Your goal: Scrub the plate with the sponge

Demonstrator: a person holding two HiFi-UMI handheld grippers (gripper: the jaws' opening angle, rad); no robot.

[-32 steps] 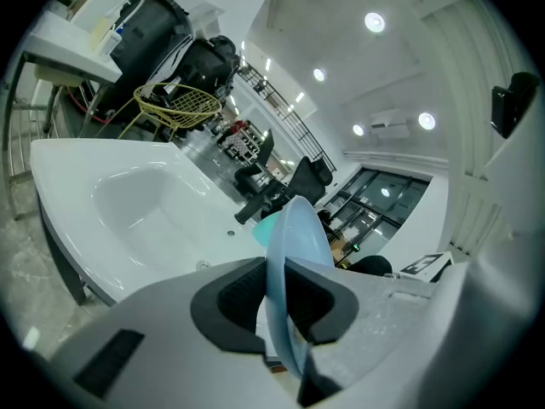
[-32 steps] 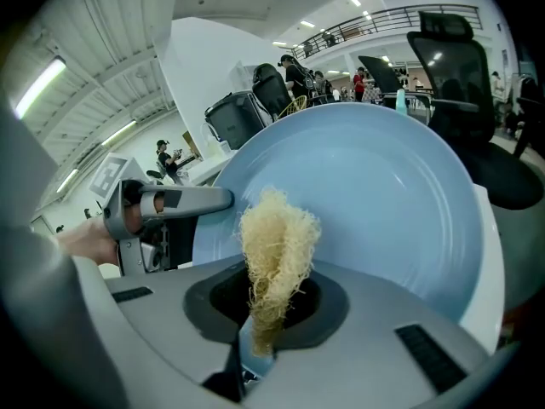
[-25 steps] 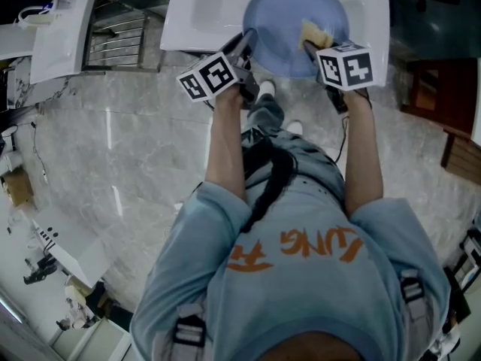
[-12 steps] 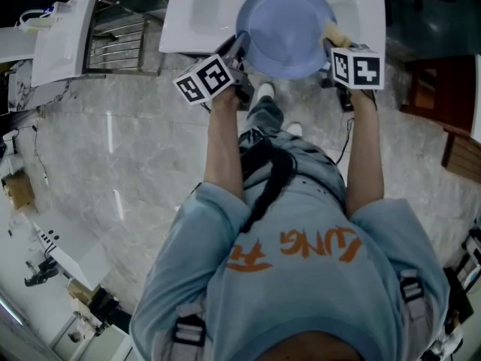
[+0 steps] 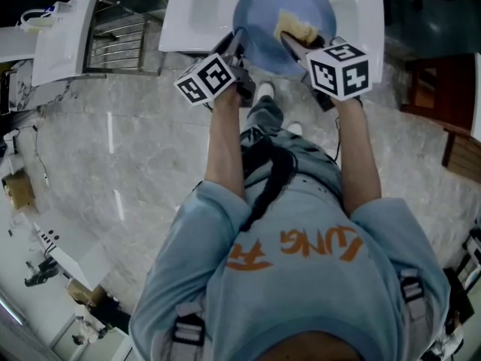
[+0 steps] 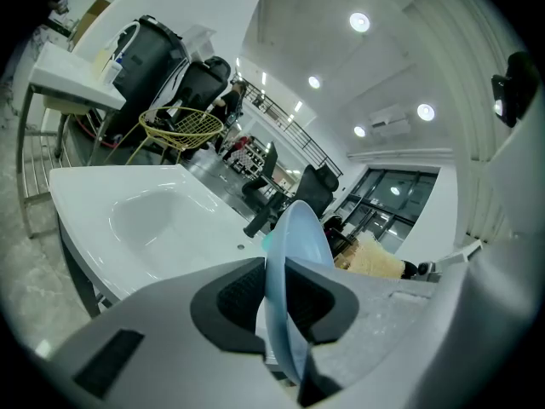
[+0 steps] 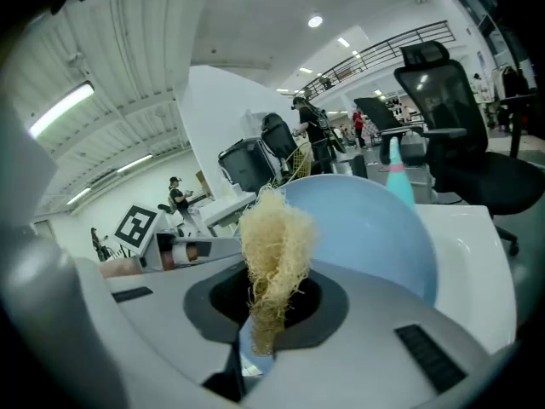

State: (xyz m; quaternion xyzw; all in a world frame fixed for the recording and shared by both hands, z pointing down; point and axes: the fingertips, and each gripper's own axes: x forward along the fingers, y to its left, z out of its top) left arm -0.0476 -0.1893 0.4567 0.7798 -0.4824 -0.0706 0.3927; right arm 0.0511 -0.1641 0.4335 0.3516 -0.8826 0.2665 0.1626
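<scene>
In the head view, the right gripper (image 5: 294, 45) had swung its yellow fibrous loofah sponge (image 5: 294, 27) from the right rim half a second earlier back over the middle of the round pale-blue plastic plate (image 5: 259, 10). The left gripper (image 5: 239, 43) held that plate tilted above the white ceramic sink (image 5: 192, 13).

In the left gripper view, the jaws stood narrowly clamped on the plate's rim, seen edge-on.

In the right gripper view, the jaws pinched the sponge's lower end, its tuft before the plate's face. We could not confirm contact.

We judged another scrubbing stroke was beginning.
</scene>
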